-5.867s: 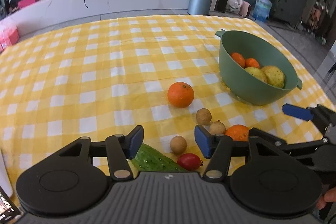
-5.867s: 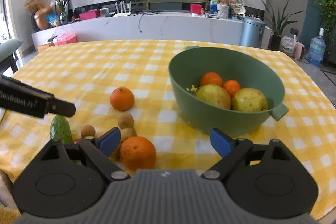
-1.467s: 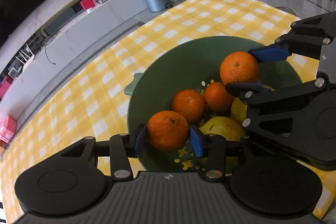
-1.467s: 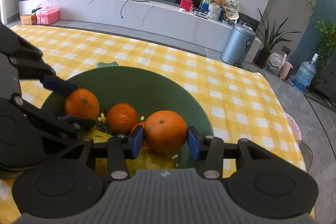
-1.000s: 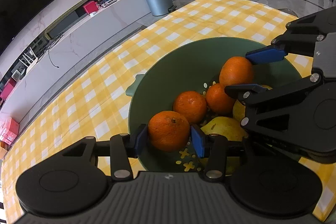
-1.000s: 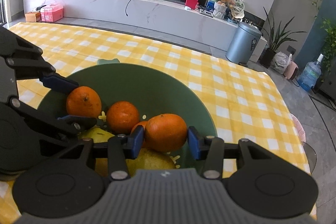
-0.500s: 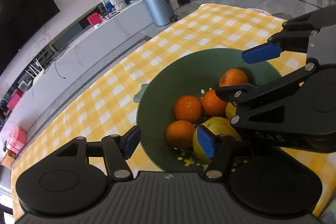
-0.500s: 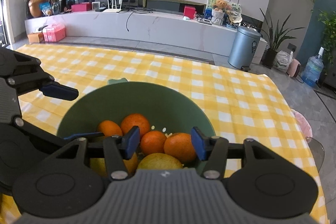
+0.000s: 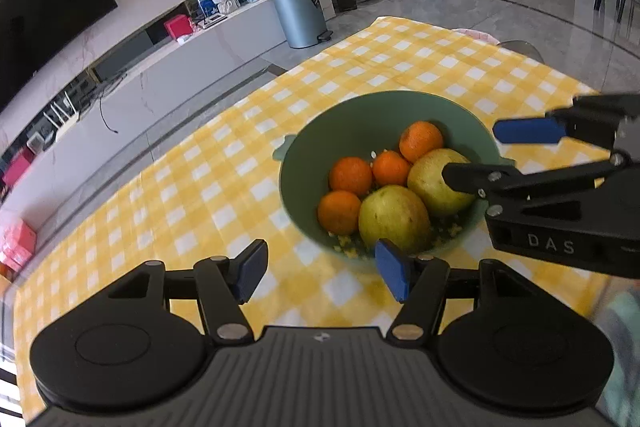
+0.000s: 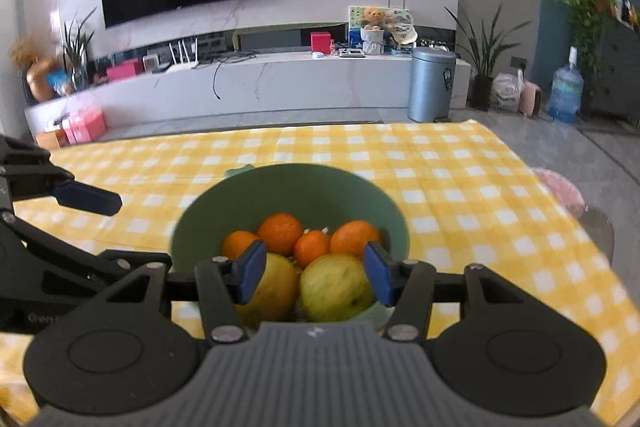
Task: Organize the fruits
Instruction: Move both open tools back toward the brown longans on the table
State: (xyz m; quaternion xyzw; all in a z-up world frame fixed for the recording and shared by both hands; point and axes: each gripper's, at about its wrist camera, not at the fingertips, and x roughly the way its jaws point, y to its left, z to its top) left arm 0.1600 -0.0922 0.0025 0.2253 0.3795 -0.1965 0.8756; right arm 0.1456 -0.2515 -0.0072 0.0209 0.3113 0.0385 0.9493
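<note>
Left wrist view
- Left gripper [image 9: 322,273]: spread wide and holding nothing, hanging above the checked tablecloth [image 9: 208,187] just short of the green bowl [image 9: 380,107]; half a second ago it sat lower and closer to the rim, and a second ago it clamped an orange.
- Released orange [image 9: 339,212]: now lying in the bowl at the near left, touching a yellow-green pear-like fruit [image 9: 394,219].
- Other fruit: three more oranges [image 9: 351,175] and a second yellow-green fruit [image 9: 438,181] packed together in the bowl.
- Right gripper [image 9: 486,151]: seen side-on at the bowl's right edge, blue pads well apart, empty.

Right wrist view
- Right gripper [image 10: 313,278]: wide, nothing between the pads; it has pulled up and back from the bowl [image 10: 288,183] since letting its orange [image 10: 354,238] go.
- Fruit in bowl: four oranges behind two yellow-green fruits [image 10: 334,287], all inside the rim.
- Left gripper [image 10: 86,197]: one blue pad showing at the left edge, above the cloth [image 10: 460,167].

Meaning for the task
- Change: both oranges carried here have been dropped in, and both tools are retreating.
- Judgement: this double delivery looks complete; any fruit left on the table lies outside both views, so the likely next step is to go back for more.
</note>
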